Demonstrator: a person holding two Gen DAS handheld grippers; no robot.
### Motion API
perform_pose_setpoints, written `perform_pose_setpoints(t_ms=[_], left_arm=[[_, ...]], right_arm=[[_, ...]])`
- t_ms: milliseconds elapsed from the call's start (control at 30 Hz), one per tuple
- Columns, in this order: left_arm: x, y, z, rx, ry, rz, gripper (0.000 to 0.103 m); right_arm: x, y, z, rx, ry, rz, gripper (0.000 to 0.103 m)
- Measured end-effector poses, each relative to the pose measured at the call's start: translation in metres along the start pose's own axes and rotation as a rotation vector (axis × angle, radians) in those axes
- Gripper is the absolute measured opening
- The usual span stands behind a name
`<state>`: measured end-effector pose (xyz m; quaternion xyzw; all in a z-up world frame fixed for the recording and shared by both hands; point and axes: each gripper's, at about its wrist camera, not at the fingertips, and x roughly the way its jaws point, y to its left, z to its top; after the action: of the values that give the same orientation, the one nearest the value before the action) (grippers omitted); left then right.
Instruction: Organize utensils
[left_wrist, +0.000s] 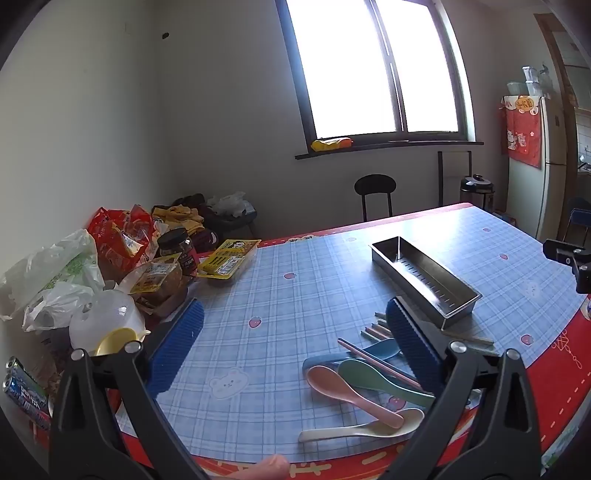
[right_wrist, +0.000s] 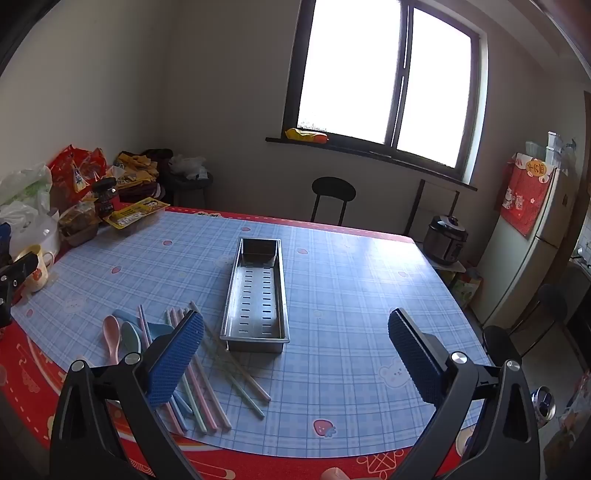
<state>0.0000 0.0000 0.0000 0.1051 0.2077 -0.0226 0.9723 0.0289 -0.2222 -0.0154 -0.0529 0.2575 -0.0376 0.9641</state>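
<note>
A big table (right_wrist: 351, 266) with a blue checked cloth and a red edge fills most of both views. The metal tray (right_wrist: 258, 291) is long and shiny, with little slots in its bottom, and it sits in the middle of the table. Nothing is in the tray.

To the left of the tray, by the wall, is a heap of food bags and packets (left_wrist: 122, 236) with a dark jar (left_wrist: 177, 245) in it. A yellow cup (right_wrist: 38, 267) stands left of the tray too, near the table edge.

The chopsticks (right_wrist: 207, 384) lie in a loose bunch just by the near left corner of the tray. They are pink, green and blue, and some cross over others. The spoons (left_wrist: 362, 391) lie a bit further left of the tray than the chopsticks, and close to the front edge. A pink spoon rests on a cream one, and a green and a blue one lie beside them.

The left gripper (left_wrist: 291, 347) hangs over the cloth with its jaws wide apart and nothing in them. The right gripper (right_wrist: 295, 354) hangs just in front of the tray, jaws wide apart too, holding nothing.
</note>
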Motion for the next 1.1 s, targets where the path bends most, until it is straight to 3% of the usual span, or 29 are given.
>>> perform_pose_setpoints(t_ms=[1100], left_arm=[[-0.001,0.000,0.000,-0.002,-0.006,0.002,0.098]], right_arm=[[0.000,0.000,-0.001,-0.002,-0.003,-0.005,0.098]])
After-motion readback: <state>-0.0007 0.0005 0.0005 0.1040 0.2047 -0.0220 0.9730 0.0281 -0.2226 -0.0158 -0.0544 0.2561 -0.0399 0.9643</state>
